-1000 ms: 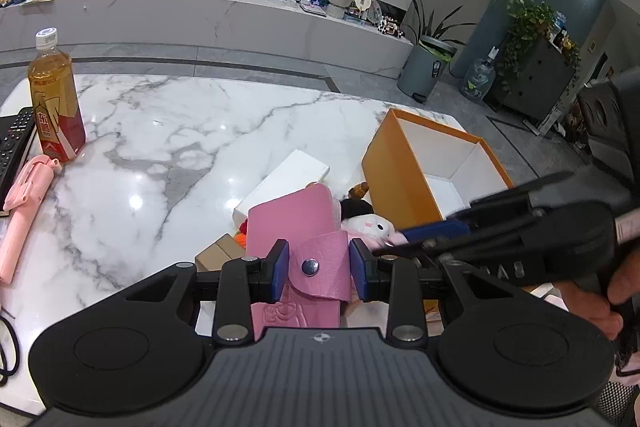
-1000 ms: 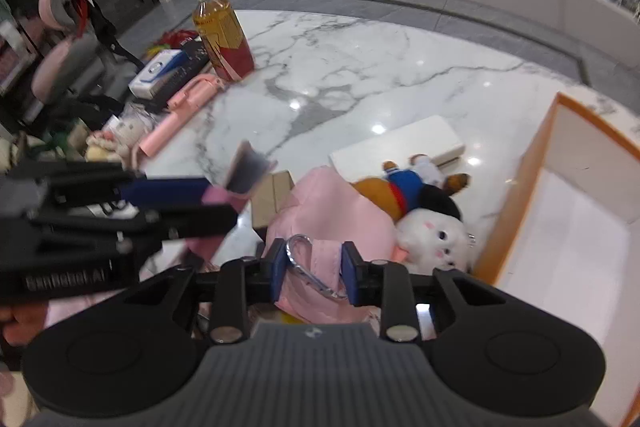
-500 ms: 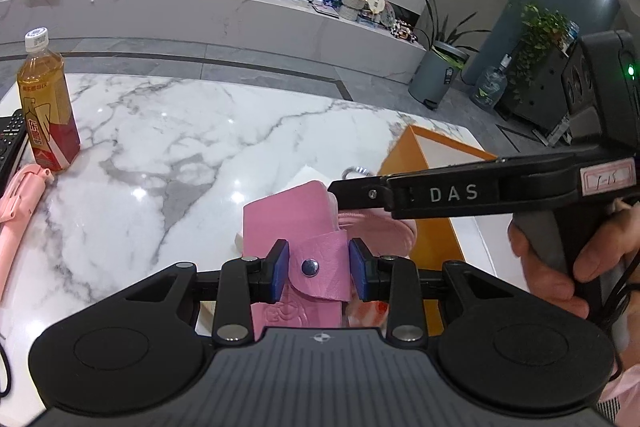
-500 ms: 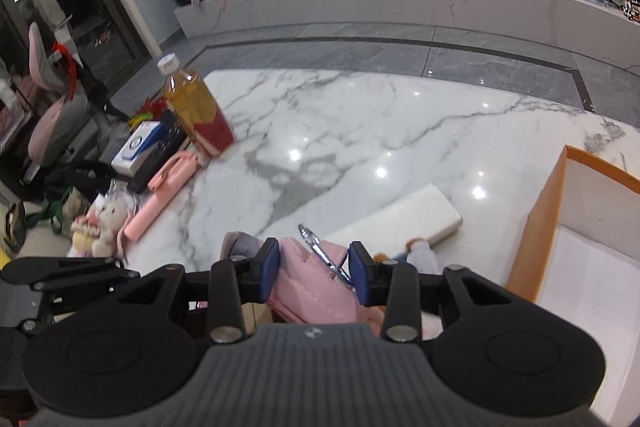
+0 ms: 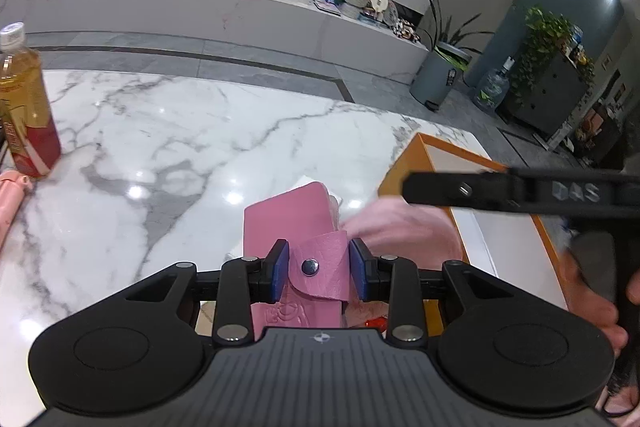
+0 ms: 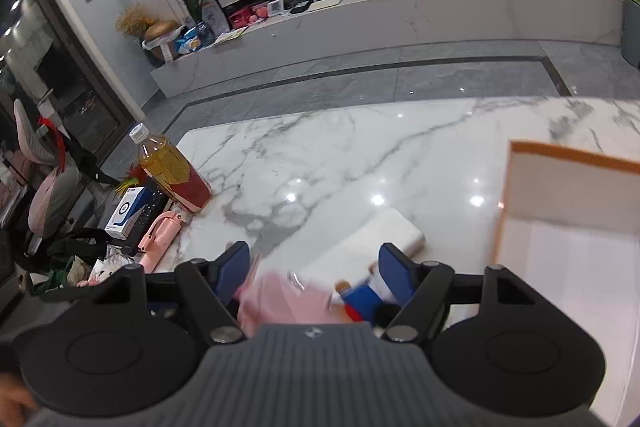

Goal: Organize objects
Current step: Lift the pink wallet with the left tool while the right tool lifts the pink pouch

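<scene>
My left gripper [image 5: 319, 269] is shut on the snap strap of a pink leather wallet [image 5: 294, 223] and holds it above the marble table [image 5: 168, 147]. My right gripper [image 6: 314, 269] is open; a blurred pink pouch [image 6: 286, 301] lies below its fingers, apart from the pads. The pouch also shows in the left wrist view [image 5: 404, 229], under the right gripper's arm [image 5: 520, 191]. An open orange box [image 5: 436, 163] with a white inside stands at the right; it also shows in the right wrist view [image 6: 568, 195]. A small doll [image 6: 358, 301] lies by the right finger.
A tea bottle [image 6: 172, 167] stands at the table's left edge, with a pink stick-shaped object [image 6: 160, 239], a remote and a blue-white box [image 6: 128, 213] near it. A flat white box [image 6: 360, 247] lies mid-table. A chair [image 6: 48, 187] stands beyond the left edge.
My right gripper has opened and let go of the pink pouch, which has dropped below it, and it has risen. My left gripper still holds the wallet, lifted slightly.
</scene>
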A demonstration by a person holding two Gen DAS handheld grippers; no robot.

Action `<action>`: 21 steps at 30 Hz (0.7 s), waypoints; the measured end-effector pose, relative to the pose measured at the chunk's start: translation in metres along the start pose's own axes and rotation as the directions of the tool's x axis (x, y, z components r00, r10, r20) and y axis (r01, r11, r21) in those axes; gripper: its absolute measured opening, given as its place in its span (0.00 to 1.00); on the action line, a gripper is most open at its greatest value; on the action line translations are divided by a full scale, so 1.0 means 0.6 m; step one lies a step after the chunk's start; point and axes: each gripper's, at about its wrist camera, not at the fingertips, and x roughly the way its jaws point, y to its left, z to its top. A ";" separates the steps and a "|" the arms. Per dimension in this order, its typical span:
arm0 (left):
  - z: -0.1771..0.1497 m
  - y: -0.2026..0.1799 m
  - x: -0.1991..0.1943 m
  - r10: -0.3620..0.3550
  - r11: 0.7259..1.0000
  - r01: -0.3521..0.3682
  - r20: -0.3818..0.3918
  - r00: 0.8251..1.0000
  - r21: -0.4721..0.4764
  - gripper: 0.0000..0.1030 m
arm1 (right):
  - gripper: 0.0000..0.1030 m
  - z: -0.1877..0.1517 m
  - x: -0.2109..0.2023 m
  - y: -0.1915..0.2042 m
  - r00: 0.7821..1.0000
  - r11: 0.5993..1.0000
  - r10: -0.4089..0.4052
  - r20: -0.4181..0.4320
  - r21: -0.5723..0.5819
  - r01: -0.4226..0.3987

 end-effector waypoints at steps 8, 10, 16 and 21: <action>-0.002 -0.010 0.026 -0.014 1.000 0.014 -0.024 1.000 0.003 0.37 | 0.61 -0.052 -0.035 -0.015 0.998 0.998 -0.039 -0.048 -0.060 0.036; -0.002 -0.013 0.034 -0.016 1.000 0.016 -0.032 0.999 0.010 0.37 | 0.56 -0.059 -0.022 -0.008 0.996 0.993 -0.060 -0.069 -0.105 0.052; 0.001 -0.010 0.035 -0.003 1.000 0.003 -0.036 0.999 0.020 0.37 | 0.56 -0.064 0.013 0.011 0.991 0.978 -0.113 -0.075 -0.186 0.098; 0.018 -0.006 0.034 0.010 0.999 -0.009 -0.020 1.000 0.039 0.37 | 0.56 -0.047 0.023 -0.005 0.988 0.975 -0.144 -0.059 -0.178 0.131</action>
